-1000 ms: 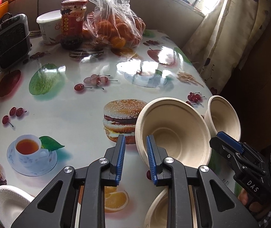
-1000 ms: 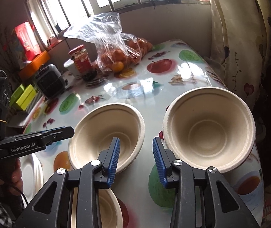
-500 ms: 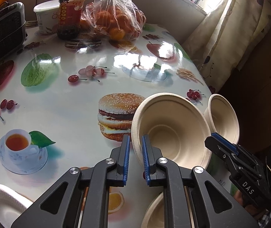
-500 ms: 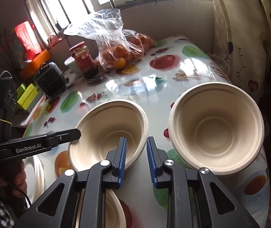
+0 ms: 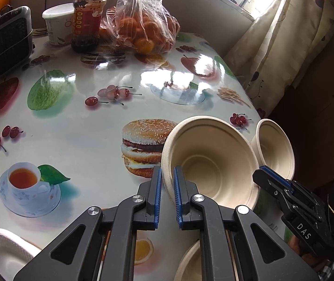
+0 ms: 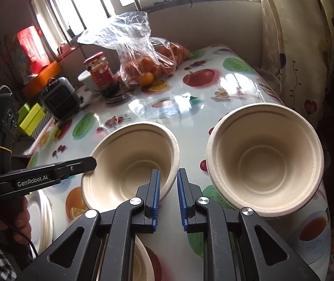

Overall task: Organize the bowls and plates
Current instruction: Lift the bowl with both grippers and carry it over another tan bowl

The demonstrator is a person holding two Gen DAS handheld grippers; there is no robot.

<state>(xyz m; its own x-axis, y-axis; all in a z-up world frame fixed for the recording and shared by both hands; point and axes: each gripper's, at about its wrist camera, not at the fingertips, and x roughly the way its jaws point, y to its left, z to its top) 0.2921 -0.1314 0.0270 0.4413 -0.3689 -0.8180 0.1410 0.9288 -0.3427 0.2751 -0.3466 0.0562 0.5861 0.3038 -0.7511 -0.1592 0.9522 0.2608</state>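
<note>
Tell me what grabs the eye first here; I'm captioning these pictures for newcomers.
The beige bowl at the table's near right, its rim pinched by the left tongs and the right tongs from opposite sides. A second bowl sits beside it; a clear bag of oranges stands at the far edge.

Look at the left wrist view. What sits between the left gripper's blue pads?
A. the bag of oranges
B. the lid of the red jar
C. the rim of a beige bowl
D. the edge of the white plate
C: the left gripper is closed with its pads on either side of the near rim of the beige bowl, on the table beside the printed burger.
</note>
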